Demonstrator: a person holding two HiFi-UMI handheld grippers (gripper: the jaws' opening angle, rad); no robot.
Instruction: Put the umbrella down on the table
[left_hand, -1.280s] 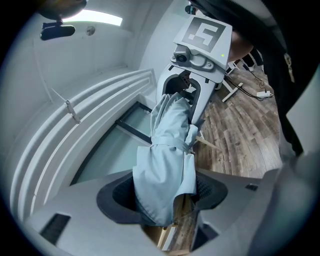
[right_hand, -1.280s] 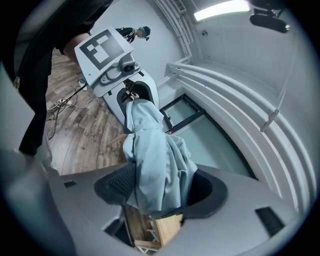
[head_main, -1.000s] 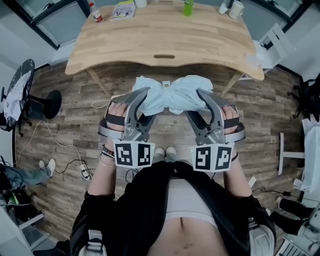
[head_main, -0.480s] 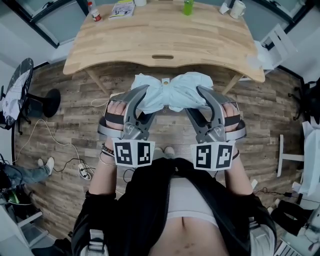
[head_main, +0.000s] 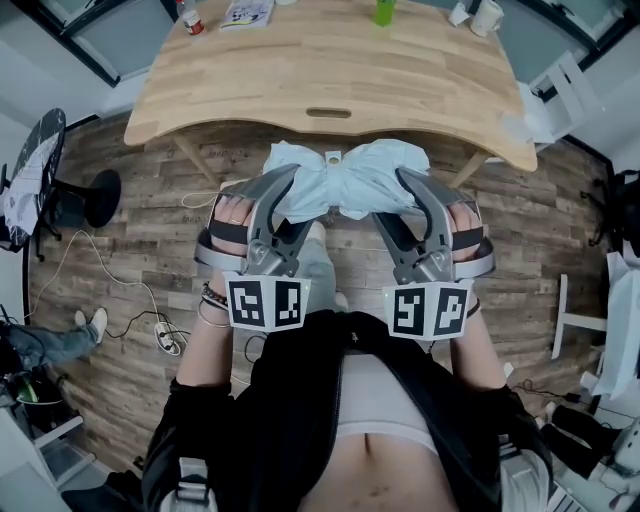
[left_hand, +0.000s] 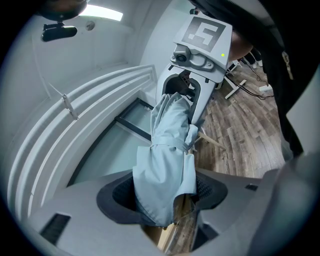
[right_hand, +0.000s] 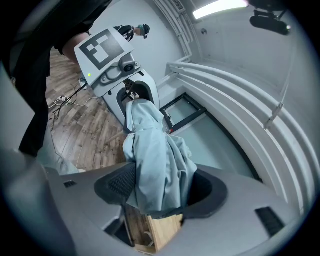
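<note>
The left gripper (head_main: 287, 200) is clamped on one end of the folded pale-blue umbrella (head_main: 345, 185), and the right gripper (head_main: 405, 200) is clamped on the other. The umbrella hangs level between them over the wooden floor (head_main: 130, 230), near the table (head_main: 330, 70) and not on it. Bunched cloth fills both jaws and hides the umbrella's ends. The picture cuts off the table's far edge.

The pale blue folded umbrella (head_main: 345, 182) is matt, creased cloth. The light wooden table (head_main: 330, 70) looks smooth, the brown plank floor (head_main: 130, 190) rough-grained.
</note>
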